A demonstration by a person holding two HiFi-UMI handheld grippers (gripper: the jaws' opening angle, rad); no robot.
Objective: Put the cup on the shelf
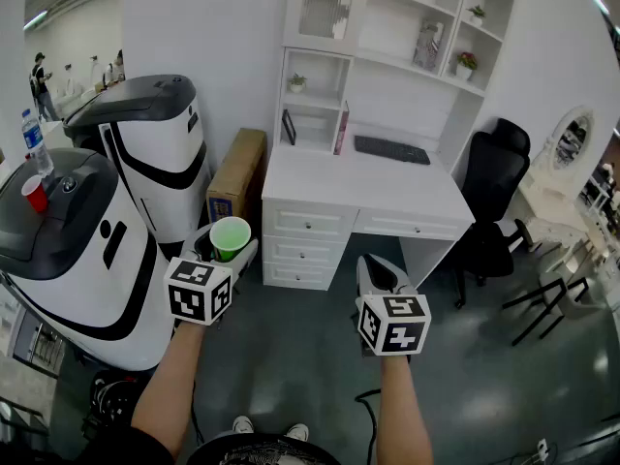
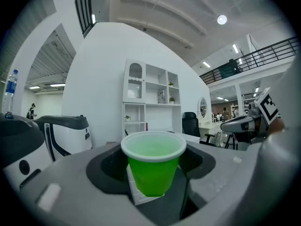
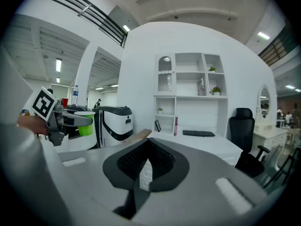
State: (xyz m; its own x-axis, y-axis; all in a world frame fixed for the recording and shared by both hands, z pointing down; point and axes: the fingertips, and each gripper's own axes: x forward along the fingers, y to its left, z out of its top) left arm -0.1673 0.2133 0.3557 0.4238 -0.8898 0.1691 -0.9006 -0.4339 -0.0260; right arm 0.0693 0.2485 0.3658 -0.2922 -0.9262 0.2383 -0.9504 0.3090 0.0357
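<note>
The left tool (image 1: 228,249) is shut tight on a green cup (image 1: 231,233), pinching it low on its sides. The cup stands straight up and down, with its wide open mouth on top and its small bottom down between the jaws. It is up in the air, in front of the white table (image 1: 320,177) and well apart from it. The right tool (image 1: 382,271) holds nothing, and its jaws are closed together. It is off to the right of the cup and does not touch it. A tall white shelf (image 1: 407,29) stands on the back of the table, with small plants in some of its boxes. A black keyboard (image 1: 391,150) lies on the table. A black chair (image 1: 494,190) stands at the right. On the left are two big white and black machines, and a little red cup (image 1: 35,195) sits on the near one (image 1: 92,260).
</note>
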